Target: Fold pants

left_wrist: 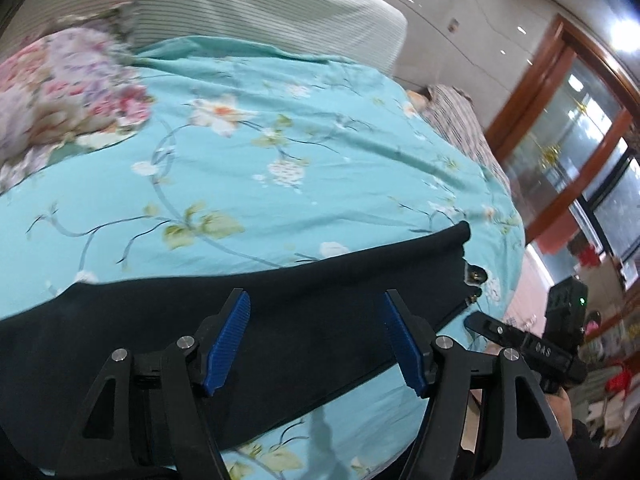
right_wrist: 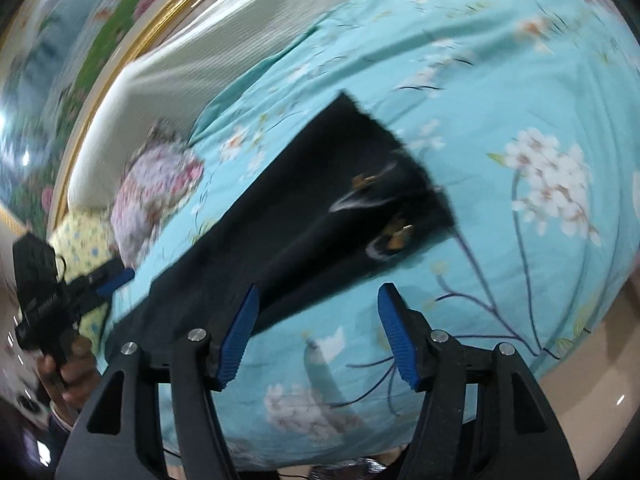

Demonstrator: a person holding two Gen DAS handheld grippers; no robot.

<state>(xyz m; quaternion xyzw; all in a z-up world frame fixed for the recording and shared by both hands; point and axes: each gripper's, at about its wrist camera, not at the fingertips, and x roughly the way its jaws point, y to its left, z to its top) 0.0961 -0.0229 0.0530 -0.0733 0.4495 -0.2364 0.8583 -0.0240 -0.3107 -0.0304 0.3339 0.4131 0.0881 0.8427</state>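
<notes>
Ahead of the left gripper (left_wrist: 316, 340), the dark navy fabric pants (left_wrist: 240, 308) lie flat as a long band across the turquoise floral-print bedsheet (left_wrist: 280, 168). Left jaws spread wide, blue ribbed pads (left_wrist: 228, 344) clear of the cloth, nothing between them, so released. Waist end of the pants sits off to the gripper's right, small brass-coloured hardware showing at that edge. Further right, near the bed edge, the other hand-held unit is visible, gripped by a hand.

Right gripper (right_wrist: 316, 336) also released: jaws apart, pads empty, sheet visible through the gap. Its left pad sits over the near edge of the pants; can't tell if it touches. Pants run from just ahead of that pad diagonally away, waist end furthest out with two brass-coloured fittings on it. Leg end trails off to this gripper's left, toward the other unit.

Beyond the pants, to the left in both views, a pink-and-lilac floral cushion (left_wrist: 60, 92) sits on the sheet. Behind it a pale striped padded headboard (left_wrist: 260, 8). Heavy motion blur in the right view.
</notes>
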